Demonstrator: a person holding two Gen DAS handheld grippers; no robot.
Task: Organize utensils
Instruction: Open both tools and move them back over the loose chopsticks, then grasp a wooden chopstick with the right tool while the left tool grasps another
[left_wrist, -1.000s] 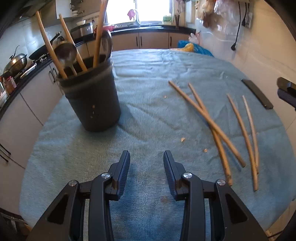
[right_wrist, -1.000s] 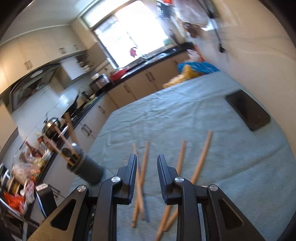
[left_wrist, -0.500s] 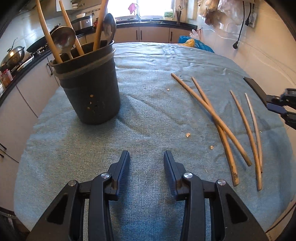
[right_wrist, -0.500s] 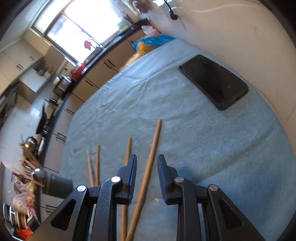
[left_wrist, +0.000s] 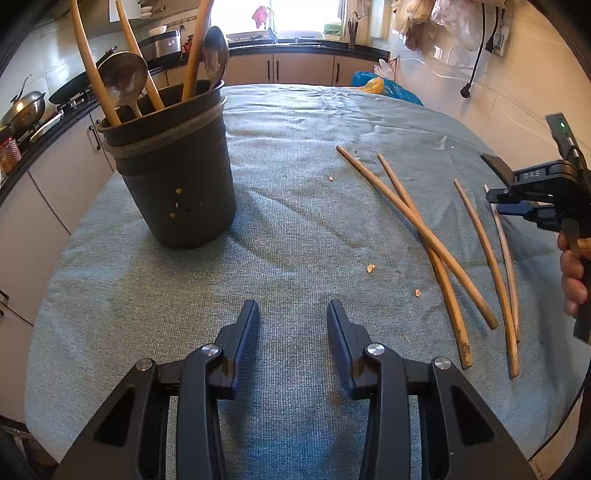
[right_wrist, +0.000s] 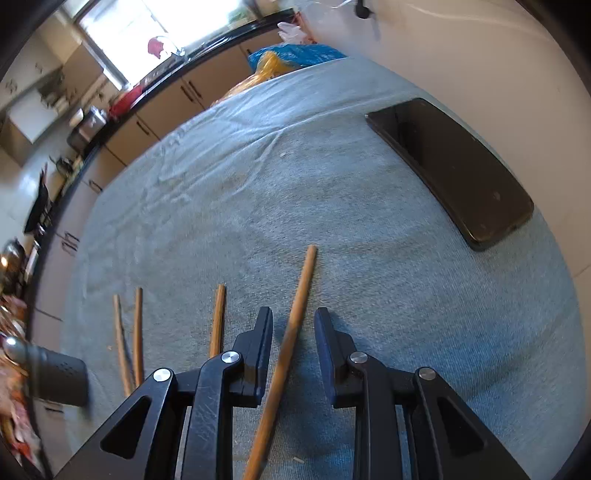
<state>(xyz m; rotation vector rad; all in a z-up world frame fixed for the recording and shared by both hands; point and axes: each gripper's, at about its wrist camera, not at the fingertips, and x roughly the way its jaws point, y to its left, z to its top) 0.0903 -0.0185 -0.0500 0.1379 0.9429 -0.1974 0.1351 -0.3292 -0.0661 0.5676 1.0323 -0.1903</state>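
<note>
Right gripper (right_wrist: 293, 328) jaws released, straddling rightmost chopstick (right_wrist: 295, 314) on tabletop (right_wrist: 332, 206); off-centre closing could roll it aside; left gripper (left_wrist: 291, 325) released, empty.

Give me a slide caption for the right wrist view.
Right tool open astride one wooden chopstick on the towel-covered table.

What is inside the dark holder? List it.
The holder holds three wooden handles and two metal spoons. Its wall hides their lower ends and the bottom.
</note>
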